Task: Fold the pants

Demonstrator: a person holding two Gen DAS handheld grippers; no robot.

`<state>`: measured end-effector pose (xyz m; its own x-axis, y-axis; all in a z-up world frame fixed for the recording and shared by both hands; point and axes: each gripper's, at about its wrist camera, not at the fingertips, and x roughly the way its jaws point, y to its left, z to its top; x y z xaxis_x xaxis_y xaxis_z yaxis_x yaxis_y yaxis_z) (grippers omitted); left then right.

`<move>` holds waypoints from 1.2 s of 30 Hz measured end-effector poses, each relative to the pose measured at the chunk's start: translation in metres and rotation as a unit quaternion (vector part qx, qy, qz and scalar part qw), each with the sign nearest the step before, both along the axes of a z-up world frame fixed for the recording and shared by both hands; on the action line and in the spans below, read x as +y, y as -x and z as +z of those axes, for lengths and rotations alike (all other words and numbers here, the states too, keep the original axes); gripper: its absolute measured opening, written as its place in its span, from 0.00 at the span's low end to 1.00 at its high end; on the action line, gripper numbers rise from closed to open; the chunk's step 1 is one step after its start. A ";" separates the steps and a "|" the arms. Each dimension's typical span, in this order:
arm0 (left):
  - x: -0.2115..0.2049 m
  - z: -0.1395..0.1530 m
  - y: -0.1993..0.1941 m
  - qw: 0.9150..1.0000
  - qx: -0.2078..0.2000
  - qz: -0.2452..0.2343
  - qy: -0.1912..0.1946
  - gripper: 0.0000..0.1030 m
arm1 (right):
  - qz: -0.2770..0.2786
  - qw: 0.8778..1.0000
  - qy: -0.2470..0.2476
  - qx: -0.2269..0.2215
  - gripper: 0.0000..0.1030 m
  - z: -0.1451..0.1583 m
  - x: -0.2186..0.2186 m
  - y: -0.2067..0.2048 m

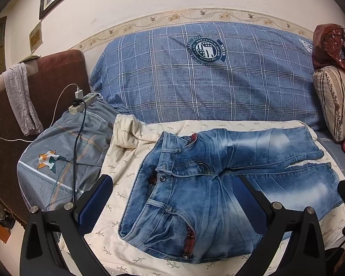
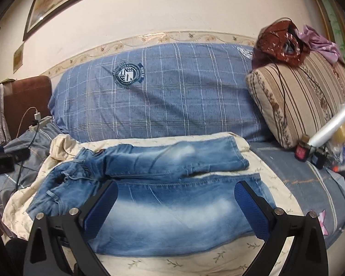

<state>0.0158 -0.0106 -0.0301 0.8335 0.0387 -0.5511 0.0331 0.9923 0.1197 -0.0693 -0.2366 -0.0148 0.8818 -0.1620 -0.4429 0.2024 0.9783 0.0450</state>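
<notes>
Faded blue denim jeans (image 1: 209,179) spread across a cream sheet with a small leaf print (image 1: 126,161), waistband toward nine o'clock, legs running toward three o'clock, far leg lying slightly apart from the near one. Probably heavy for cloth, fairly stiff at seams and waistband, soft and floppy along the legs; not slippery, not fragile. Best holds, by judgement: thick waistband edge near the metal button (image 1: 162,178) for the left gripper (image 1: 172,195), hem of the near leg (image 2: 257,179) for the right gripper (image 2: 174,199).

Both grippers spread wide, blue-padded fingers (image 1: 96,202) apart and clamped on nothing, hovering over the denim.

Room to work: open sheet at six o'clock below the jeans, a narrow strip only. At twelve o'clock, a large blue plaid pillow (image 1: 207,76) close behind the far leg. At nine o'clock, a white power strip with a black cable (image 1: 82,102) resting on a grey patterned cover (image 1: 57,161), a snag risk. At three o'clock, a beige striped cushion (image 2: 303,96) and small bottles and clutter (image 2: 310,151), near the hems.
</notes>
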 end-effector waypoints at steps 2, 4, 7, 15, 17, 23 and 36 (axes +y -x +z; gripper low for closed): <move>0.000 -0.001 -0.001 1.000 0.001 0.000 0.000 1.00 | 0.002 1.000 0.009 -0.001 1.00 0.005 0.006 -0.002; 0.000 -0.003 -0.003 1.000 0.003 0.001 0.001 1.00 | 0.005 1.000 0.013 -0.002 1.00 0.009 0.010 -0.003; -0.002 -0.005 -0.006 1.000 0.006 0.000 0.000 1.00 | 0.006 1.000 0.018 -0.001 1.00 0.011 0.014 -0.006; -0.004 -0.010 -0.012 1.000 0.011 -0.001 0.002 1.00 | 0.008 1.000 0.020 0.003 1.00 0.011 0.014 -0.012; -0.004 -0.010 -0.013 1.000 0.013 -0.001 0.001 1.00 | 0.008 1.000 0.017 0.006 1.00 0.009 0.012 -0.014; -0.006 -0.014 -0.020 1.000 0.017 -0.001 0.000 1.00 | 0.006 1.000 0.013 0.014 1.00 0.006 0.008 -0.021; 0.005 -0.031 -0.105 0.996 0.086 -0.019 0.017 1.00 | 0.004 0.997 -0.012 0.072 1.00 0.001 -0.062 -0.075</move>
